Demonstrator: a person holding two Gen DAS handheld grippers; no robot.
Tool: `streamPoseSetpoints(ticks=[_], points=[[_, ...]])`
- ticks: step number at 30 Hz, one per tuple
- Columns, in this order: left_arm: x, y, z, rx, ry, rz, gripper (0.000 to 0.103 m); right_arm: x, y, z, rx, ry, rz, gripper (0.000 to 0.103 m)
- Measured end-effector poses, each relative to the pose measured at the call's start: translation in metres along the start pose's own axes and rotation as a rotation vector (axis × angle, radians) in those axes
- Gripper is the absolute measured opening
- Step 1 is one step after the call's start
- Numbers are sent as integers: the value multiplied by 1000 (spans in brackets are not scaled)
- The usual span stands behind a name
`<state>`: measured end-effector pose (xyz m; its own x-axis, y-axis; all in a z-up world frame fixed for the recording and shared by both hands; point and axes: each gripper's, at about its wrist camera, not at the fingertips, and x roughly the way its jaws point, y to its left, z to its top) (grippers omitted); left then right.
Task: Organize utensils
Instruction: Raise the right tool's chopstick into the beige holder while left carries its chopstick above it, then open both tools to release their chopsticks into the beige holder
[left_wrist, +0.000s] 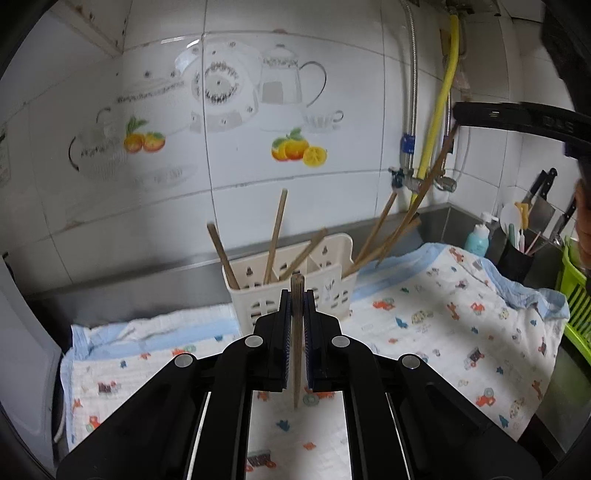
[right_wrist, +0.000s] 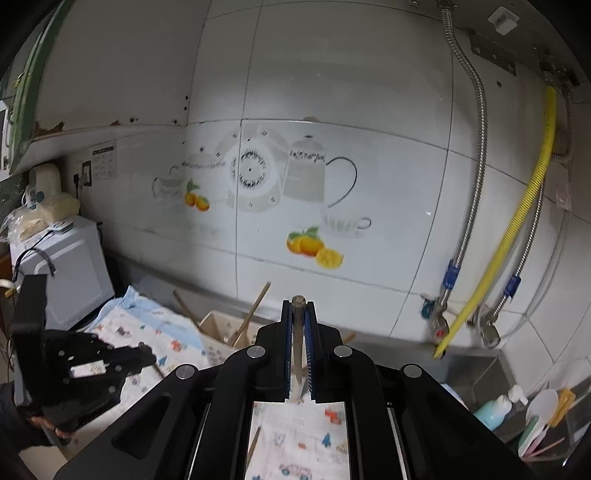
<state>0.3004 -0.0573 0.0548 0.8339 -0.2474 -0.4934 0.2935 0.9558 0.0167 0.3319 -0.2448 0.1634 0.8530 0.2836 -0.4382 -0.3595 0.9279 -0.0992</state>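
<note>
My left gripper (left_wrist: 296, 295) is shut on a wooden chopstick (left_wrist: 296, 339), held upright just in front of the cream utensil holder (left_wrist: 291, 291). Several chopsticks (left_wrist: 276, 236) stand in the holder. My right gripper (right_wrist: 298, 306) is shut on another chopstick (right_wrist: 297, 332), raised above the cloth. In the left wrist view that chopstick (left_wrist: 417, 206) hangs slanted from the right gripper's finger (left_wrist: 517, 116), its tip near the holder's right side. The holder (right_wrist: 221, 328) and the left gripper (right_wrist: 147, 356) show low left in the right wrist view.
A patterned cloth (left_wrist: 443, 314) covers the counter. A green rack (left_wrist: 576, 306), a knife block (left_wrist: 543, 206), a black cup of utensils (left_wrist: 515, 254) and a blue bottle (left_wrist: 477, 236) stand at the right. Pipes and a yellow hose (left_wrist: 439, 110) run down the tiled wall. A white appliance (right_wrist: 66, 273) is at the left.
</note>
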Motion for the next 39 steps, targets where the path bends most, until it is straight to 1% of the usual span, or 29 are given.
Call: streamPoseSetpoints(ticks=[8,11,13,17,21,25,27,29,31,33,37,39], points=[[-12,-2,32,33,-61,16,5,25,-1,20,29,-39,6,6],[-19,-1,49,44,-97,29,5,35,-2,25,44,-55,5,6],[-22,-2,58,50,-116,36,5,45,-3,25,59,-50,6,6],[-29,-3,79,58,-161,45,5,72,-7,16,114,-20,36,6],[-34,-7,96,70,-197,46,5,94,-3,1,112,20,37,6],[-37,-8,113,90,-246,67,5,106,-2,-11,102,53,36,7],[-35,-7,122,83,-263,74,5,109,-3,-14,101,58,33,7],[-31,-7,130,89,-292,98,5,112,-3,-16,101,65,36,7],[-25,-5,135,70,-301,90,5,113,-4,-17,94,64,34,7],[-17,-2,138,55,-312,100,5,113,-4,-17,92,65,35,7],[7,9,136,12,-305,105,5,115,-5,-18,86,63,35,7],[19,15,131,-3,-288,122,5,115,-6,-19,86,66,39,7]])
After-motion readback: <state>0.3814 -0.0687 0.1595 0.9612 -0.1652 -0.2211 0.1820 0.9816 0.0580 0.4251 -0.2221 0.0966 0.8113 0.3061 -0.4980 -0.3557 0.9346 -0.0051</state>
